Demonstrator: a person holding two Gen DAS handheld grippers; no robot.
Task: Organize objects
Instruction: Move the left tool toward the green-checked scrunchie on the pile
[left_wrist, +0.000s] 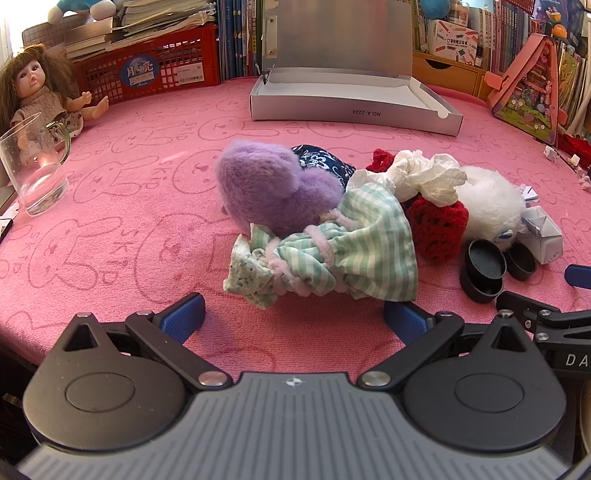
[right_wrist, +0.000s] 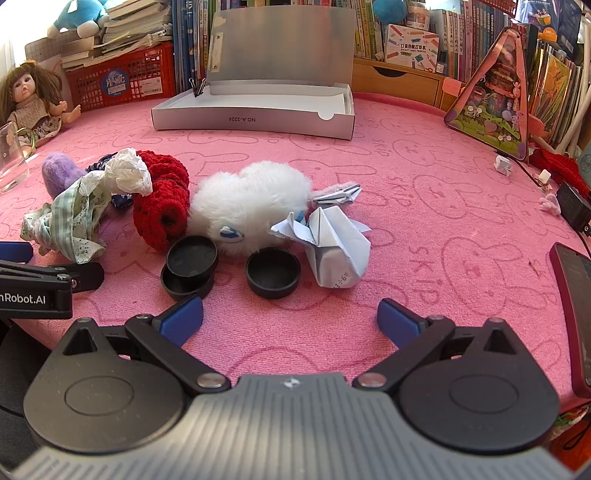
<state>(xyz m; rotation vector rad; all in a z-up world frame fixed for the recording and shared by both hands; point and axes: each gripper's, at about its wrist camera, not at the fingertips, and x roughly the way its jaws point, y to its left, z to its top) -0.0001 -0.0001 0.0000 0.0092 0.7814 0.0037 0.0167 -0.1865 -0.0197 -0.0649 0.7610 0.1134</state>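
A heap lies mid-cloth: a purple plush (left_wrist: 269, 188) (right_wrist: 61, 170), a green checked cloth (left_wrist: 354, 243) (right_wrist: 70, 218), crumpled white tissue (left_wrist: 424, 177) (right_wrist: 127, 171), a red knitted piece (left_wrist: 437, 227) (right_wrist: 162, 195), a white plush (left_wrist: 491, 205) (right_wrist: 251, 199), folded paper (left_wrist: 543, 230) (right_wrist: 336, 247) and black round lids (left_wrist: 485, 264) (right_wrist: 192, 264) (right_wrist: 272, 272). An open silver box (left_wrist: 351, 107) (right_wrist: 255, 114) stands behind. My left gripper (left_wrist: 293, 319) is open just short of the checked cloth. My right gripper (right_wrist: 290, 319) is open, near the single black lid.
A doll (left_wrist: 37, 88) (right_wrist: 29, 99), a glass mug (left_wrist: 35, 166) and a red crate (left_wrist: 147, 70) with books line the back left. Bookshelves run along the back. A triangular toy house (right_wrist: 495, 107) stands at the right, a dark phone (right_wrist: 574, 310) near the right edge.
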